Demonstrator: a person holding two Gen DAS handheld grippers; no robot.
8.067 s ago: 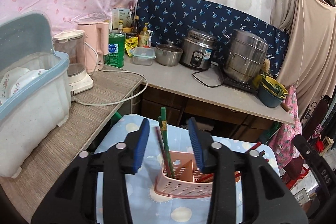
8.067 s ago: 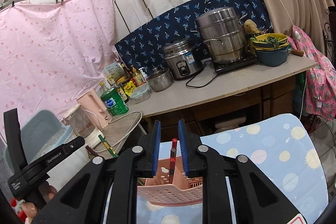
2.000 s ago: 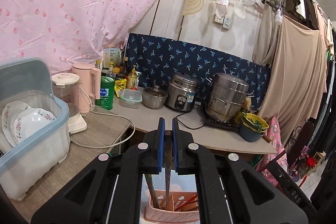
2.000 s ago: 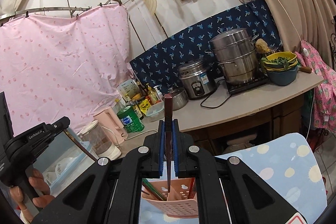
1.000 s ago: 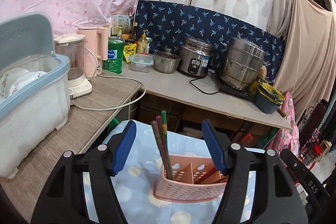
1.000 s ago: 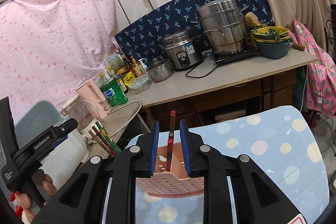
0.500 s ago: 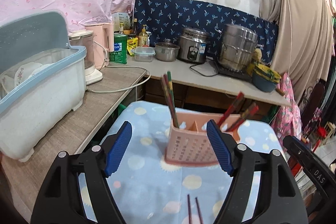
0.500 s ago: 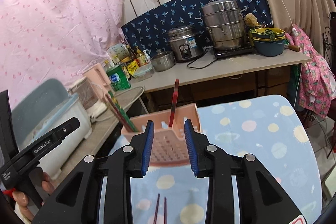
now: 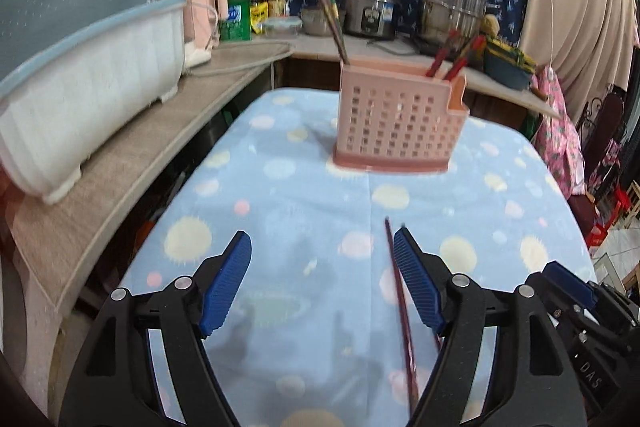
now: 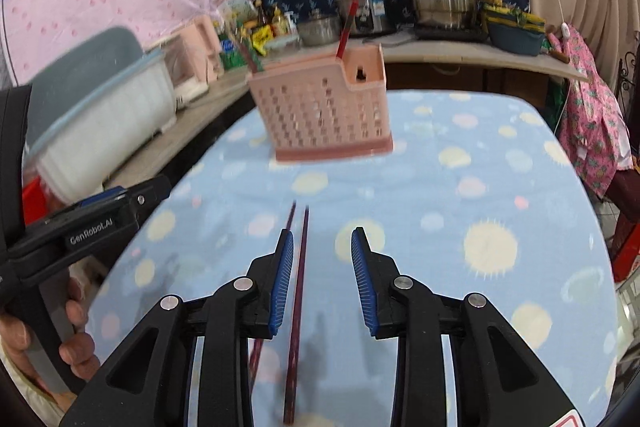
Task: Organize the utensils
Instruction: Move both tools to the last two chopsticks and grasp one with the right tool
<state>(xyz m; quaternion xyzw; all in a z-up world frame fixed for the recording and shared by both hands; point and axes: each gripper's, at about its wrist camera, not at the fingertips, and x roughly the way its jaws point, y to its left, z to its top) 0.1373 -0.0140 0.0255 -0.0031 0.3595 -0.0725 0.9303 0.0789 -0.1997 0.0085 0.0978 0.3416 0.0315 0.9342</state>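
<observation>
A pink slotted utensil basket (image 9: pixel 396 123) (image 10: pixel 324 115) stands on the blue dotted tablecloth (image 9: pixel 280 211). Green-and-red chopsticks (image 9: pixel 334 27) lean out of its left side and red ones (image 9: pixel 452 55) out of its right. Two dark red chopsticks (image 10: pixel 299 287) lie loose on the cloth, nearer to me. My left gripper (image 9: pixel 322 251) hangs open and wide above the cloth, one loose chopstick (image 9: pixel 400 307) running beside its right finger. My right gripper (image 10: pixel 322 243) is open, with one chopstick between its fingers close to the left one, untouched.
A white and blue dish bin (image 9: pixel 80 87) sits on the wooden counter (image 9: pixel 132 179) along the table's left edge. Pots and a rice cooker (image 9: pixel 370 15) line the back counter. A hand (image 10: pixel 76 347) holds the left gripper's handle at the left.
Both grippers have sunk and drawn back from the basket toward the near part of the table. The two loose chopsticks have come into view under the fingers. The chopsticks held two seconds ago stand in the basket.
</observation>
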